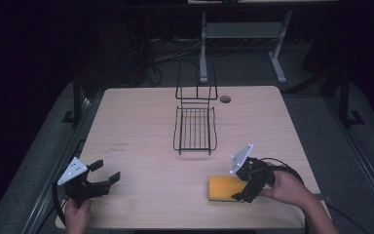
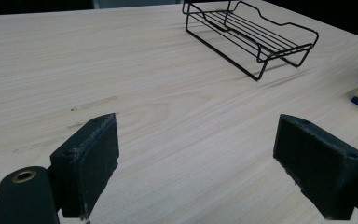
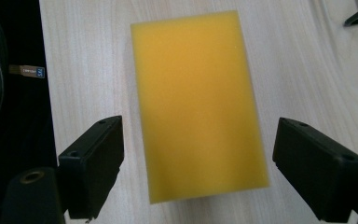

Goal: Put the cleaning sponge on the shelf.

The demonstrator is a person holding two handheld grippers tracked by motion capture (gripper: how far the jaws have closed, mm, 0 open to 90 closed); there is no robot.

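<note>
You sit in a lab or test room, dimly lit, not a home. A plain pale wooden table (image 1: 141, 122) with a cable hole (image 1: 225, 99) stands on grey carpet (image 1: 44, 146). Behind it, loose cables (image 1: 168, 53) trail on the floor by the white metal legs of another desk (image 1: 277, 61). Dark stands (image 1: 76, 97) flank the table.

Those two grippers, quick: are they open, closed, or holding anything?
Left gripper: open, holding nothing, above bare table.
Right gripper: open, one of its fingers on each side of the yellow sponge, not gripping it.
</note>
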